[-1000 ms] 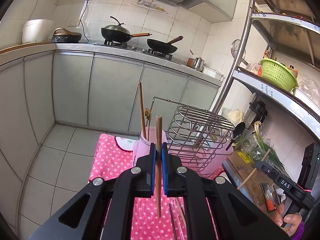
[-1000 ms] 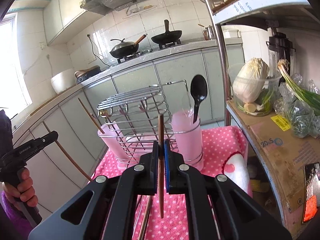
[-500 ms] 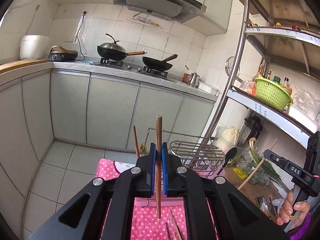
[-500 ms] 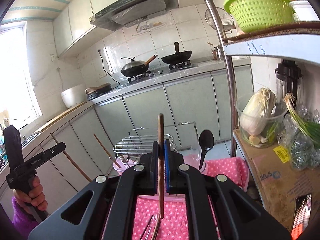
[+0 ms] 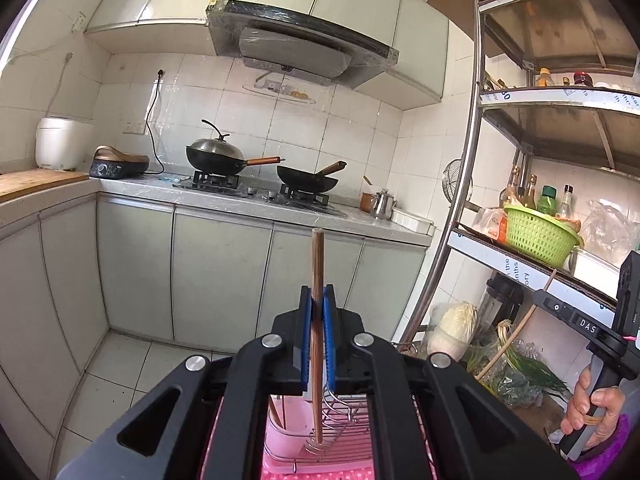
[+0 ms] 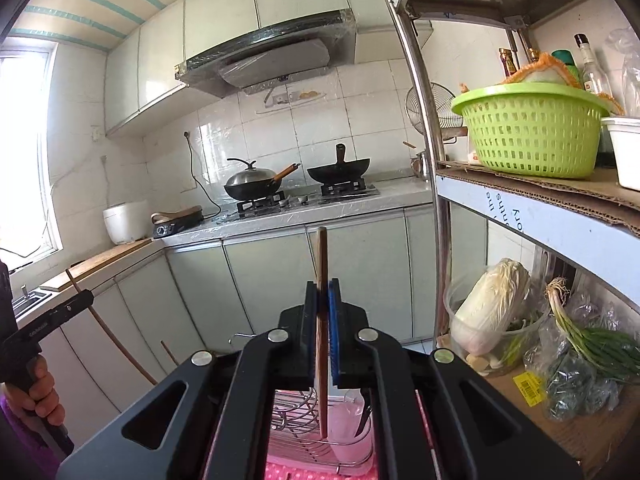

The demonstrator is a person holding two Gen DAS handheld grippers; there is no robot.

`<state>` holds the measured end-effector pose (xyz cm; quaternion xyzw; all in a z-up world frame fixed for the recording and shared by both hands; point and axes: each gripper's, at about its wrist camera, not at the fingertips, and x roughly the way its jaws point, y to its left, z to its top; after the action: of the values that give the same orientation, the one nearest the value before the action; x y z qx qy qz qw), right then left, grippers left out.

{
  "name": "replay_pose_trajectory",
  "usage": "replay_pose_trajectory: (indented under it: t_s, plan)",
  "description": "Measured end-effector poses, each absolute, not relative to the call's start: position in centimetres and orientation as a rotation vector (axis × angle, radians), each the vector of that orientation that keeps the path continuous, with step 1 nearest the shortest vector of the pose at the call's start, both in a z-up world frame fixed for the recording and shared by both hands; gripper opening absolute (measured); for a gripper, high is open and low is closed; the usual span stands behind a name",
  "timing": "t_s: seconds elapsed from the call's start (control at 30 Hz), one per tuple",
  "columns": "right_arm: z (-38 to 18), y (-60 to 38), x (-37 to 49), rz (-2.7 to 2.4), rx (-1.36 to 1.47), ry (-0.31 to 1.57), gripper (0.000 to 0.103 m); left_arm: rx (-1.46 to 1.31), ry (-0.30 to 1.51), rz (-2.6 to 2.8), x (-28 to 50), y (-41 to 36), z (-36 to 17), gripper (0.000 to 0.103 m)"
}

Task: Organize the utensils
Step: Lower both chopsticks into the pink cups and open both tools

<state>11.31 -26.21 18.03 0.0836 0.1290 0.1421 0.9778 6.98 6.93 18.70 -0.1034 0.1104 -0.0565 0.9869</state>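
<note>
In the left wrist view my left gripper (image 5: 317, 300) is shut on an upright wooden chopstick (image 5: 317, 256), held high above the pink utensil holder. Below it sit a pink cup (image 5: 286, 428) and the wire rack (image 5: 346, 416). In the right wrist view my right gripper (image 6: 323, 296) is shut on a second upright chopstick (image 6: 321, 260), above the rack (image 6: 292, 408). There a clear pink cup (image 6: 344, 420) holds a black spoon (image 6: 366, 412). A chopstick (image 6: 168, 352) stands in the far cup.
A steel shelf unit (image 6: 424, 128) stands on the right with a green basket (image 6: 528, 132). Below it are a cabbage (image 6: 492, 304) and scallions (image 6: 588, 340). Grey cabinets (image 5: 224, 280) and a counter with two woks lie ahead. A person's hand (image 5: 592, 404) grips the right handle.
Both grippers have risen with their chopsticks still clamped. The rack, cups and pink dotted cloth have dropped to the bottom edge of both views.
</note>
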Motion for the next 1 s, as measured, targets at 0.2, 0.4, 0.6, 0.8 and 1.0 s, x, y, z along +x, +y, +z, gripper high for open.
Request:
replay_pose_trajectory:
  t_s: [0.2, 0.4, 0.6, 0.8, 1.0]
  plan:
    - [16.4, -25.6, 13.4, 0.257, 0.131, 0.287, 0.006, -0.171, 0.2, -0.068, 9.1, 6.9, 17.9, 0.005]
    - [13.8, -25.1, 15.4, 0.235, 0.127, 0.34, 0.006, -0.167, 0.263, -0.043, 12.3, 7.0, 15.2, 0.005]
    - [11.2, -24.5, 16.7, 0.238, 0.137, 0.403, 0.006, -0.197, 0.369, -0.057, 14.6, 7.1, 11.5, 0.005]
    - [8.2, -24.1, 17.1, 0.247, 0.158, 0.471, 0.006, -0.194, 0.469, -0.067, 15.9, 6.7, 7.7, 0.005]
    - [6.3, -23.8, 17.4, 0.248, 0.157, 0.514, 0.006, -0.191, 0.522, -0.045, 16.9, 6.8, 5.6, 0.005]
